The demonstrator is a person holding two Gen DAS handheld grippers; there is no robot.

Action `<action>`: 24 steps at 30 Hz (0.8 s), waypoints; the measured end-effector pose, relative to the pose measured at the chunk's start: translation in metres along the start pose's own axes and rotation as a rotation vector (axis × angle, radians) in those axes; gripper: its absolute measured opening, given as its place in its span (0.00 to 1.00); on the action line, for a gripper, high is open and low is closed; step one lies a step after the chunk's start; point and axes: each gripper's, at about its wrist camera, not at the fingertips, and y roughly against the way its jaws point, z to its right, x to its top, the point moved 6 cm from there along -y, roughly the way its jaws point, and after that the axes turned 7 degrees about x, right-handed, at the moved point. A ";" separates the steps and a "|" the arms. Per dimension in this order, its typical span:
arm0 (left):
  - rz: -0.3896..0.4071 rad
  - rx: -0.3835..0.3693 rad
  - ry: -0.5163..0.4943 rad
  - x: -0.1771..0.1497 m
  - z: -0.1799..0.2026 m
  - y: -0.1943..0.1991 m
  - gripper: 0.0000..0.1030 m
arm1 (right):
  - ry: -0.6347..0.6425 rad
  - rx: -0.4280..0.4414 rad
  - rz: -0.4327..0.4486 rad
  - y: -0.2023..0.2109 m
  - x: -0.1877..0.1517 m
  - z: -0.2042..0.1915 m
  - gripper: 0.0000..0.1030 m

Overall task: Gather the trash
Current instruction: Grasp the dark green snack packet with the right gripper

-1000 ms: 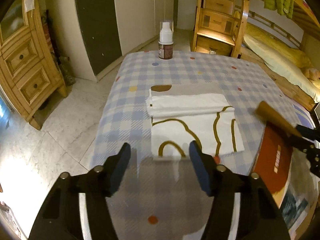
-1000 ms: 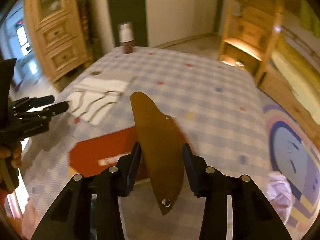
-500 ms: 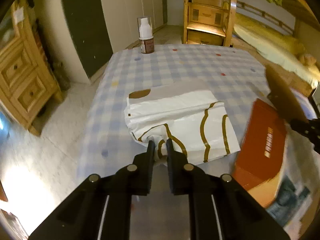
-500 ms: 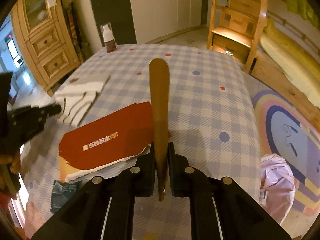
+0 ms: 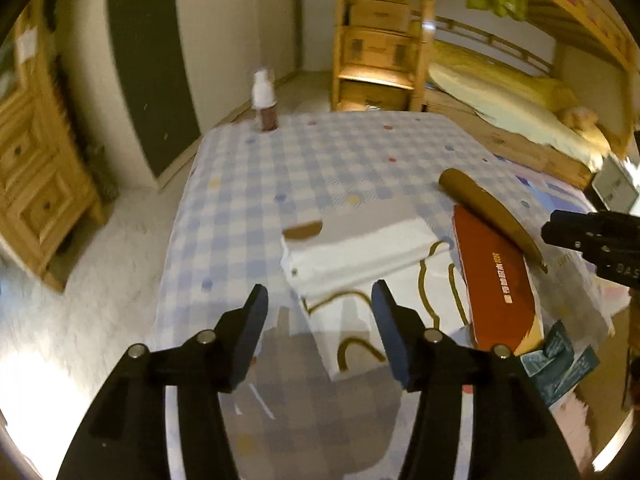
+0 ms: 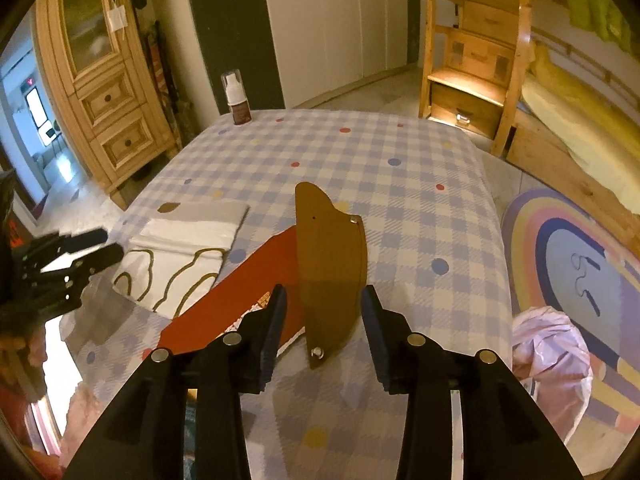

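Observation:
A white plastic bag with brown lines (image 5: 360, 264) lies flat on the checked tablecloth (image 5: 320, 168). My left gripper (image 5: 320, 314) hovers over the bag's near corner with its jaws opening; its pads touch nothing. It also shows at the left of the right wrist view, as left gripper (image 6: 100, 247) beside the bag (image 6: 180, 248). A brown leather piece with rivets (image 6: 328, 264) sits between the opening jaws of my right gripper (image 6: 323, 320), and thin gaps show on both its sides. Its near end overlaps a flat red box (image 6: 248, 288).
A small brown pump bottle (image 5: 266, 100) stands at the table's far edge. A teal wrapper (image 5: 560, 364) lies by the red box (image 5: 496, 280). A pink plastic bag (image 6: 548, 348) sits on the floor at the right, on a rainbow rug (image 6: 568, 256). Wooden drawers and a bunk bed surround the table.
Half a second ago both grippers were pinched shut, the left on the bag's near edge, the right on the brown piece turned edge-on. Both have since opened, and the piece shows flat again.

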 end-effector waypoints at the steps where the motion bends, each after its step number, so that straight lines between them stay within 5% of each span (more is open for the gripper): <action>1: 0.002 -0.005 -0.023 0.002 0.003 -0.002 0.51 | -0.008 0.012 -0.001 0.004 -0.003 -0.002 0.39; 11: 0.013 0.062 0.046 -0.002 0.003 0.010 0.54 | -0.012 0.059 0.000 0.041 -0.035 -0.042 0.50; 14: 0.025 0.075 0.084 -0.012 0.003 0.024 0.66 | 0.031 0.049 -0.003 0.045 -0.047 -0.058 0.55; 24: 0.011 0.067 0.102 -0.053 0.018 0.048 0.66 | 0.049 0.028 -0.041 0.024 -0.075 -0.074 0.56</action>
